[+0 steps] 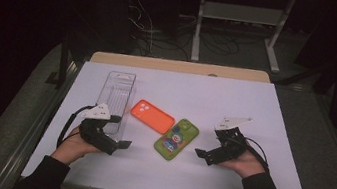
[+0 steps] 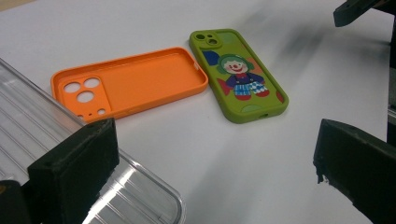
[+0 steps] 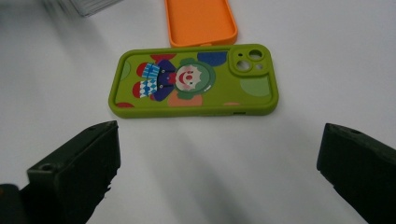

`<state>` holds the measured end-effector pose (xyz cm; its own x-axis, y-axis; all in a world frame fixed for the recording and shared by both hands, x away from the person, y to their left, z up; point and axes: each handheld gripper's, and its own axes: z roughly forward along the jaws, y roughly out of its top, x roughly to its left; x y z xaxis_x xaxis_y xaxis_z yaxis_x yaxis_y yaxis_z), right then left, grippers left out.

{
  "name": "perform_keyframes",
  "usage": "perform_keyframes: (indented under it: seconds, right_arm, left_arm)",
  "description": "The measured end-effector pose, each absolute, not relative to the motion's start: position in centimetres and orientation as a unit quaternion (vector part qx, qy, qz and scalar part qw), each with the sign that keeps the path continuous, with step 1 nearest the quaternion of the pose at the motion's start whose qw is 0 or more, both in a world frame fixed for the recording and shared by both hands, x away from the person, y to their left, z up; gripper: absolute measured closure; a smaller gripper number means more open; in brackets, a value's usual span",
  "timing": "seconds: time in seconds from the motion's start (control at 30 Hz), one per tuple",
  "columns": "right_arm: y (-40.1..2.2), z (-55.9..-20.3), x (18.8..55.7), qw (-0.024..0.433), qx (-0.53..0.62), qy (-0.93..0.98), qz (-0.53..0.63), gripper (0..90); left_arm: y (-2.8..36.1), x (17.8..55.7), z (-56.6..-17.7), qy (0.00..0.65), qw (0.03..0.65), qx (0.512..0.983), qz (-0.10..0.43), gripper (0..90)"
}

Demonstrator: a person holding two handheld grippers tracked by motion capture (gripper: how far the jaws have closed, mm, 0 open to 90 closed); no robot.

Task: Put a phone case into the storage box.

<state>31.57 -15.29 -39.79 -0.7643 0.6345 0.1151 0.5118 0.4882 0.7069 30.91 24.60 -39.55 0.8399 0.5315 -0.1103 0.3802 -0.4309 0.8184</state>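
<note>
A green phone case (image 1: 176, 139) (image 2: 238, 74) (image 3: 194, 79) with a clown picture lies back up at mid-table. Beside its top end lies an orange phone case (image 1: 152, 116) (image 2: 140, 81) (image 3: 201, 21), hollow side up. A clear ribbed plastic box (image 1: 115, 99) (image 2: 28, 121) sits to the left. My left gripper (image 1: 120, 133) (image 2: 215, 163) stands open at the box's near end, one jaw over its corner. My right gripper (image 1: 209, 143) (image 3: 215, 163) stands open just right of the green case, pointing at its long side. Neither holds anything.
The white table top (image 1: 236, 99) has bare room at the right and along the front edge. A wooden board edge (image 1: 180, 67) borders the far side. Beyond it stand a white desk frame (image 1: 239, 14) and loose cables on a dark floor.
</note>
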Motion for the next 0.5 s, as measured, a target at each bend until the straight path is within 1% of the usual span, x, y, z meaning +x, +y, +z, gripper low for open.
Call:
perform_keyframes:
  seconds: [0.5]
  right_arm:
    - [-13.7,-38.6,34.2,0.077,0.335,0.857,0.384,0.0]
  left_arm:
    - [24.8,30.9,-39.4,0.277,0.467,0.835,0.082,0.0]
